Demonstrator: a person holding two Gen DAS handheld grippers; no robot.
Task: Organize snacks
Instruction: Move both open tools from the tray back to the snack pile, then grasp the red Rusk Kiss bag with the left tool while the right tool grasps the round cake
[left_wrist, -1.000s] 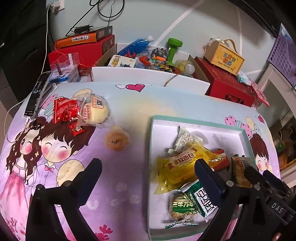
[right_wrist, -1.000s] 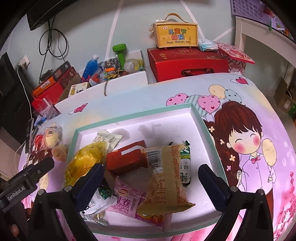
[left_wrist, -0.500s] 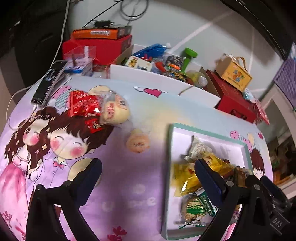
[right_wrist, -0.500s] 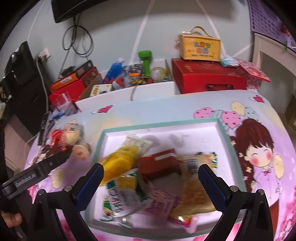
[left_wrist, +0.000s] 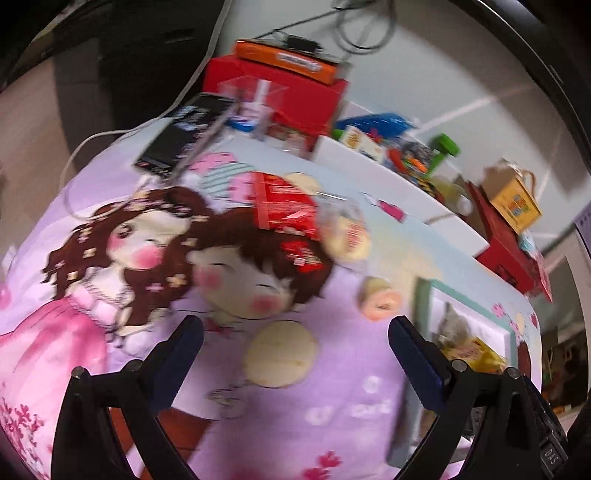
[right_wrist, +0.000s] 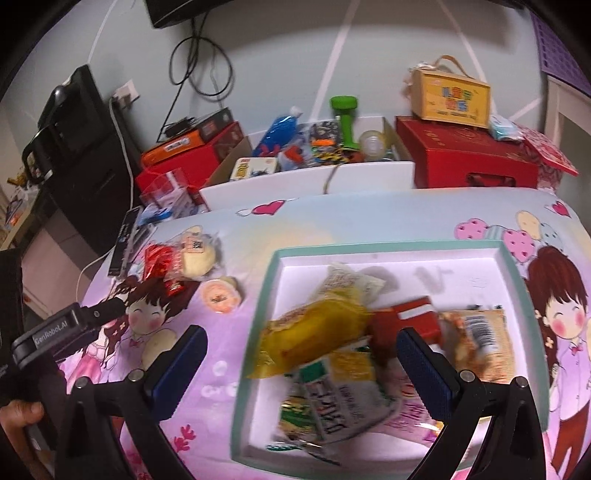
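A teal-rimmed white tray (right_wrist: 515, 269) holds several snack packets, among them a yellow one (right_wrist: 314, 332) and a red one (right_wrist: 406, 317). My right gripper (right_wrist: 303, 354) is open and empty above the tray's left half. Loose snacks lie on the cartoon cloth left of the tray: a red packet (left_wrist: 284, 203), a wrapped bun (left_wrist: 351, 236) and a round jelly cup (left_wrist: 380, 301). My left gripper (left_wrist: 295, 343) is open and empty, above the cloth in front of these snacks. The tray's corner shows in the left wrist view (left_wrist: 424, 291).
A black remote (left_wrist: 184, 136) and a white cable lie at the cloth's far left. Behind the table stand red boxes (right_wrist: 469, 162), a white bin of toys (right_wrist: 310, 147) and a yellow gift box (right_wrist: 450, 96). The left gripper's body (right_wrist: 62, 328) shows at left.
My left gripper has swung left, away from the tray and toward the loose snacks. My right gripper's view has shifted left and back a little; the tray's packets now sit further right.
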